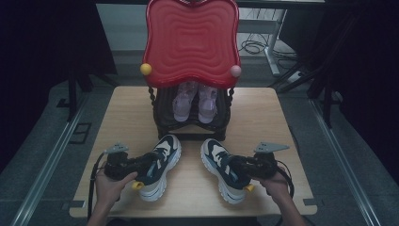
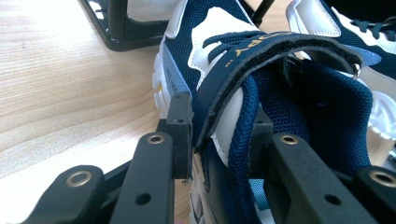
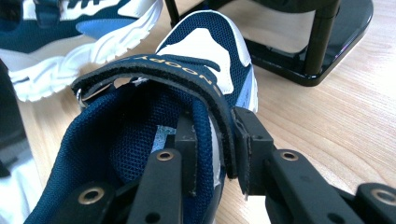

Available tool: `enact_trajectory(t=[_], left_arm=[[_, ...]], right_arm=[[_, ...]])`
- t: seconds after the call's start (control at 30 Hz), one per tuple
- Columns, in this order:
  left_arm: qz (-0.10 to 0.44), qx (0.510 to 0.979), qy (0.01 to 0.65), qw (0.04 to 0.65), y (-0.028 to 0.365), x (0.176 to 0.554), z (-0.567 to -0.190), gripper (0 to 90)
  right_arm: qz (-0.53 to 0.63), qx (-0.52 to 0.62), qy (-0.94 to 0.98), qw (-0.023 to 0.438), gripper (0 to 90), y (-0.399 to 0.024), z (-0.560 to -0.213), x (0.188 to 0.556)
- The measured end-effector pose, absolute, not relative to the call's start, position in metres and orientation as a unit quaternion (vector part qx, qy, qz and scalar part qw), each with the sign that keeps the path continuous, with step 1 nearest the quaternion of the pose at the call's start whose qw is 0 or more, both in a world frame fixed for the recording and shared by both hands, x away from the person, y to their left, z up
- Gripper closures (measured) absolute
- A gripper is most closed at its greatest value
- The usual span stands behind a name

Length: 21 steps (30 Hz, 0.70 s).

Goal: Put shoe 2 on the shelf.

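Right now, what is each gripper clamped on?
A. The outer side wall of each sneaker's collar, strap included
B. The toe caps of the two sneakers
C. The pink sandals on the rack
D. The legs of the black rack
A: the left gripper and the right gripper each have one jaw inside a navy sneaker and one outside.

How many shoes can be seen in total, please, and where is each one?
4. One navy sneaker is on the table in the left hand-held gripper, the other in the right hand-held gripper. Two pink shoes sit in the black rack; more may be hidden.
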State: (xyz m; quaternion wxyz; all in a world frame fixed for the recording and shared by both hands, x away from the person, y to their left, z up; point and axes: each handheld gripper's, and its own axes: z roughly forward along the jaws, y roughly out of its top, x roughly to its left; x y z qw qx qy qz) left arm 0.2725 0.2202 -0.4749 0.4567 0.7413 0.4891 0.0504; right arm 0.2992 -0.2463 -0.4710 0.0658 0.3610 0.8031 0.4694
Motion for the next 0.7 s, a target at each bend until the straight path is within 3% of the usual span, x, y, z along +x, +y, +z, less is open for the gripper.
enact_trajectory(t=[0.7], left_arm=[[0.029, 0.691, 0.503, 0.518, 0.255, 0.257, -0.479, 70.2]], right_arm=[[0.551, 0.388, 0.737, 0.062, 72.9, -0.282, -0.474, 0.294]])
